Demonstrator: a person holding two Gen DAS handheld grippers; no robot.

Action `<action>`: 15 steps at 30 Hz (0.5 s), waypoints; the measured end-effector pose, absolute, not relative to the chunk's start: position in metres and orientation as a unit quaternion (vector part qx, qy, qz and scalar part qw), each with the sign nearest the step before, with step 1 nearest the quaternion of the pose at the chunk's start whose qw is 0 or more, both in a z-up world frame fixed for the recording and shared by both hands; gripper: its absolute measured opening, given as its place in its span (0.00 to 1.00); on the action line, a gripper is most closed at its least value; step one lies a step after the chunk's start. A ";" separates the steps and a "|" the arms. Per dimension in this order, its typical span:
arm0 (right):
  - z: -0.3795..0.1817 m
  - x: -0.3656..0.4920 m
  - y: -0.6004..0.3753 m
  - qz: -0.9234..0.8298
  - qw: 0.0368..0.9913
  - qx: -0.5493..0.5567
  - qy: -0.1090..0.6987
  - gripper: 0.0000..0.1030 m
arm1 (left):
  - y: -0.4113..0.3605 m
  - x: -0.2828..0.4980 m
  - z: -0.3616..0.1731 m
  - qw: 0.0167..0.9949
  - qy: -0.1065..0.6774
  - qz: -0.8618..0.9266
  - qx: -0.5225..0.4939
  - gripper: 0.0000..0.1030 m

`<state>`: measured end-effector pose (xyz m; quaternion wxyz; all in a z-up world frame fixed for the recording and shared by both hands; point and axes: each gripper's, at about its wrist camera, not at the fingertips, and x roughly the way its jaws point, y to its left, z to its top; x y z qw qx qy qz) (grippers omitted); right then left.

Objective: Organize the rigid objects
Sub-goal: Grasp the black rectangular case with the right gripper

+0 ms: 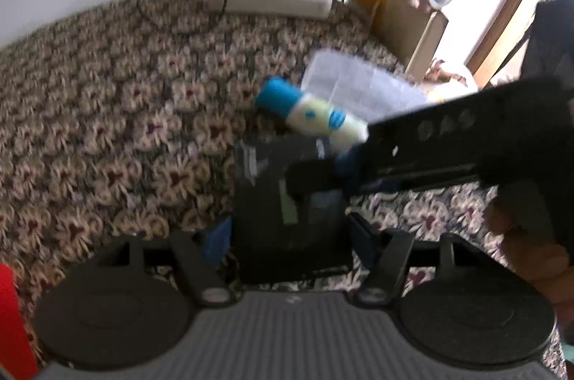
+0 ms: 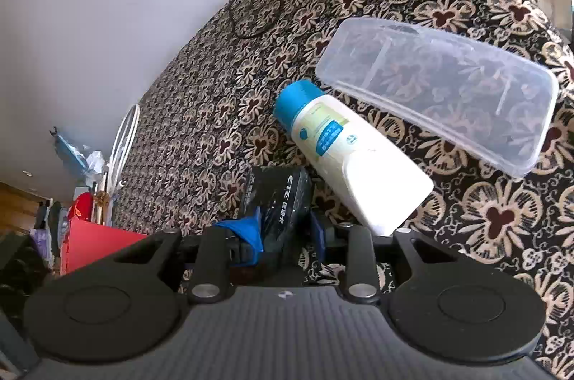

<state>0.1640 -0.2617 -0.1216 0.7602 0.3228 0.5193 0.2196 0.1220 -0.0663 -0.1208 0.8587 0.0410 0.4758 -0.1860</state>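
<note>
Evidently both tools are on the black box (image 2: 276,200): the right tool (image 2: 283,233) pinches it near the tabletop's middle, the left tool (image 1: 287,233) straddles it, apparently gripping too. Next, probably carrying it to the clear container (image 2: 437,96), past the bottle (image 2: 344,157).

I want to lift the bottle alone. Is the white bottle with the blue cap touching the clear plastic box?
Cannot tell. In the right wrist view the white bottle and clear plastic box edges meet near the shoulder, with no plain gap or contact.

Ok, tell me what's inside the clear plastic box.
Nothing visible: through the clear plastic box only the patterned cloth shows. Its far end is too blurred to check.
</note>
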 end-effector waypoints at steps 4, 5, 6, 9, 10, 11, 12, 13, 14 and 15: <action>-0.121 0.162 -0.257 0.222 0.764 0.319 0.515 0.14 | -0.068 0.124 -0.122 0.863 0.474 -0.170 0.039 0.62; -0.120 0.161 -0.256 0.222 0.765 0.317 0.515 0.13 | -0.068 0.124 -0.122 0.862 0.476 -0.169 0.037 0.62; -0.120 0.161 -0.255 0.223 0.765 0.316 0.515 0.13 | -0.068 0.123 -0.122 0.862 0.477 -0.167 0.039 0.62; -0.122 0.156 -0.253 0.226 0.758 0.321 0.521 0.13 | -0.074 0.114 -0.122 0.862 0.478 -0.160 0.055 0.62; -0.122 0.153 -0.253 0.228 0.755 0.323 0.522 0.13 | -0.074 0.110 -0.121 0.862 0.479 -0.159 0.056 0.62; -0.122 0.150 -0.254 0.230 0.753 0.325 0.523 0.13 | -0.072 0.104 -0.119 0.862 0.479 -0.159 0.054 0.62; -0.121 0.145 -0.254 0.233 0.751 0.327 0.523 0.13 | -0.070 0.099 -0.117 0.862 0.479 -0.159 0.051 0.62; -0.121 0.140 -0.254 0.235 0.749 0.331 0.524 0.12 | -0.068 0.092 -0.116 0.862 0.480 -0.158 0.050 0.62; -0.120 0.134 -0.253 0.238 0.746 0.334 0.525 0.12 | -0.067 0.084 -0.114 0.862 0.480 -0.157 0.049 0.62; -0.119 0.127 -0.252 0.241 0.744 0.335 0.525 0.12 | -0.065 0.078 -0.112 0.862 0.481 -0.155 0.048 0.62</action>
